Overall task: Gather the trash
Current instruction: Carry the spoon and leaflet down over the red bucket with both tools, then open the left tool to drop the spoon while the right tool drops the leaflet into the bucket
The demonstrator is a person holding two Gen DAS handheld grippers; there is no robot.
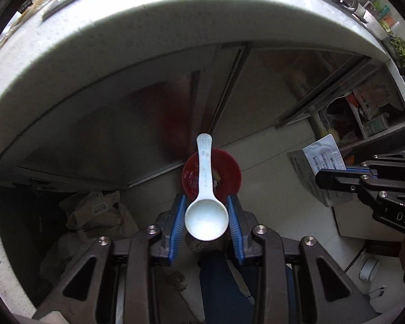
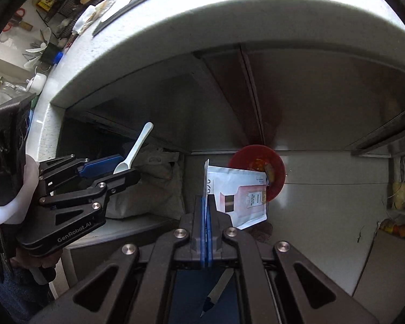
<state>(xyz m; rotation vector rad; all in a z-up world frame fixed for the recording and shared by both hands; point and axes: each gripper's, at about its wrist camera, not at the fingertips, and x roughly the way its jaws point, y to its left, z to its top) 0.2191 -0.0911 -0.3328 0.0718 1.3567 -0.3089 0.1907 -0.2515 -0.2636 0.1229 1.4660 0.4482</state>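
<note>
- The left gripper (image 1: 206, 220) is clamped on the bowl of a white plastic scoop (image 1: 205, 197), whose handle points forward over the bin.
- The right gripper (image 2: 205, 205) has its blue pads pressed together on the edge of a white pouch (image 2: 236, 197).
- Just beyond both, low on the floor, stands a red trash bin (image 1: 229, 174) with scraps inside.
- Left of it slumps a crumpled sack (image 2: 151, 186).
- Above arches the pale countertop edge (image 1: 148, 32).

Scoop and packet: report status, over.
Left gripper shut on scoop. Right gripper shut on packet. Both above red bin. Nothing in the way.
</note>
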